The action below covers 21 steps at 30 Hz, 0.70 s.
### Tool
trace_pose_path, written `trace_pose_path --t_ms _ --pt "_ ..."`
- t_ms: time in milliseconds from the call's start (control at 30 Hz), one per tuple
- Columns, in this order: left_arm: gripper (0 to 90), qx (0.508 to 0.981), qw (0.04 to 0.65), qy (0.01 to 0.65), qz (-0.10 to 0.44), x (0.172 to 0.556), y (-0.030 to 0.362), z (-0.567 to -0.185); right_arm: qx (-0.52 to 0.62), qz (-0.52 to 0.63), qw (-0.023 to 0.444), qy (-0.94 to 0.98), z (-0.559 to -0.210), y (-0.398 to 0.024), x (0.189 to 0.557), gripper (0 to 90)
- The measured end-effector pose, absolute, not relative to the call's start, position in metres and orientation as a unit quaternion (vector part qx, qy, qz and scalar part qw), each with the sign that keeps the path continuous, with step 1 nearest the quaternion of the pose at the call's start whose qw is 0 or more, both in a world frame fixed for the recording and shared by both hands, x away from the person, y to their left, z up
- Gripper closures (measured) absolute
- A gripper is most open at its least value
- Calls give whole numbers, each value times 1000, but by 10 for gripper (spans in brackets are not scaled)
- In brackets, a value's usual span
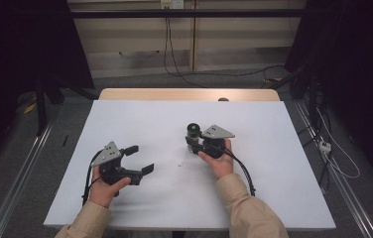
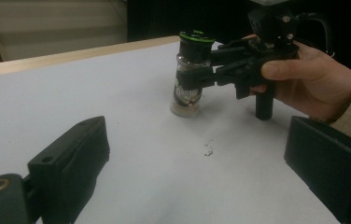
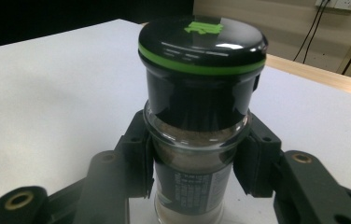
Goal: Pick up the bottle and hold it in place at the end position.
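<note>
- Nearest the lens in the left gripper view, the left gripper (image 2: 201, 163) is sitting with its two black jaws spread wide, nothing between them, just bare white table (image 2: 131, 93).
- The spice jar (image 2: 190, 77) is standing upright upper middle of that frame, past the open jaws and a bit right of centre, so its long axis is running straight up from the table.
- The right gripper (image 2: 197, 77) is coming in from the right of the frame and is clamping the jar's glass body just under the black cap with the green ring.
- In the high view the jar (image 1: 193, 132) is sitting mid-frame with the right gripper (image 1: 194, 144) on it, and the left gripper (image 1: 140, 158) is well apart at lower left, so the right hand is way closer.
- My guess: the left one has to travel toward the cap.
- The right gripper view is showing the pads (image 3: 138, 158) pressing both sides of the jar (image 3: 197, 116) and the pale powder inside; the high view isn't giving you that.
- The left gripper view is also catching some tiny crumbs (image 2: 207, 150) on the table.
</note>
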State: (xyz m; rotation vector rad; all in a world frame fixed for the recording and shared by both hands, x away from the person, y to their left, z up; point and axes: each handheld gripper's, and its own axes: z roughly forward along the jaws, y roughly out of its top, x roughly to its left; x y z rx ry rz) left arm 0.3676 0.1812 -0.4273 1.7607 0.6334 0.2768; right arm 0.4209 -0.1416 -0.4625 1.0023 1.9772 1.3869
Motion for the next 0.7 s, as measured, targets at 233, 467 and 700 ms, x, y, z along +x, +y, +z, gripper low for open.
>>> trace_pose_path --t_ms 233,467,700 --pt "62 763 575 269 121 375 173 -424 371 511 260 730 -462 -142 421 533" --pt "72 763 574 273 119 379 168 -424 371 511 259 731 -462 -142 421 533" --pt "75 766 572 270 117 382 163 -423 373 511 257 730 -462 -142 421 533"
